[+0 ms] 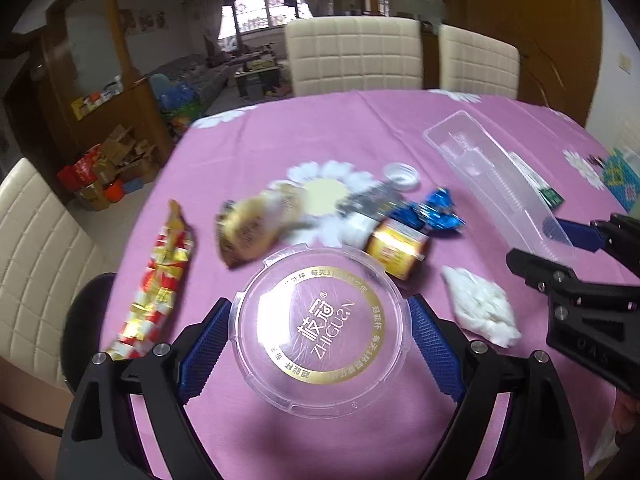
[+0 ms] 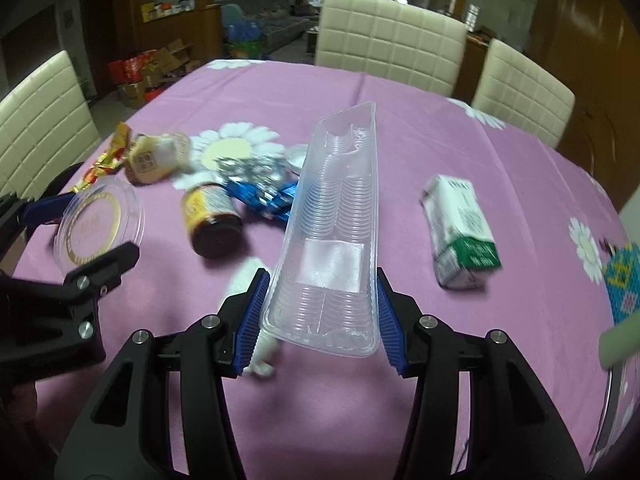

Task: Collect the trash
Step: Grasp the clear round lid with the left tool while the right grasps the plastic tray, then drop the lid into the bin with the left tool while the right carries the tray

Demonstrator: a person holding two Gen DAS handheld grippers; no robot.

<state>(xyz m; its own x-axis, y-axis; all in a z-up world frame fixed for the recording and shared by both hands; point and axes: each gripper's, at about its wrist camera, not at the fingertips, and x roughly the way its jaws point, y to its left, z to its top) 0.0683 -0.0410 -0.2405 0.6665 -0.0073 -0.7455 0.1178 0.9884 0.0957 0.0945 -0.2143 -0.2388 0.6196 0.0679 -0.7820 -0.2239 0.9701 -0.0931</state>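
The left gripper point(image 1: 320, 344) holds one round clear plastic lid point(image 1: 322, 330) with a gold ring and printed letters; its two blue pads press on the lid's opposite edges, so the jaws stand wide but closed on the lid. The lid is lifted a little above the near edge of the table point(image 1: 400, 128), which carries a pink cloth with white daisies.

The right gripper point(image 2: 318, 316) holds one long clear plastic tray point(image 2: 334, 224) by its near end, one blue pad on each long side. The tray points away toward the far edge of the table and is tilted.

On the table I count these pieces of trash. One red and gold wrapper point(image 1: 160, 280) lies near the left edge. One brown and beige wrapper point(image 1: 250, 226) lies just beside it, toward the middle. One dark jar with a yellow label point(image 2: 210, 220) lies on its side near the middle. One blue foil wrapper point(image 2: 264, 200) and one silver foil piece point(image 2: 248, 168) lie just behind the jar, touching each other. One small white cap point(image 1: 402, 176) is behind them. One crumpled white tissue point(image 1: 480, 308) lies near the near edge, between the two grippers. One green and white carton point(image 2: 460, 232) lies on its side toward the right edge, well apart from the rest.

Three cream chairs stand around the table: one at the left edge point(image 2: 36, 120) and two at the far edge point(image 2: 390, 44) point(image 2: 520, 88).
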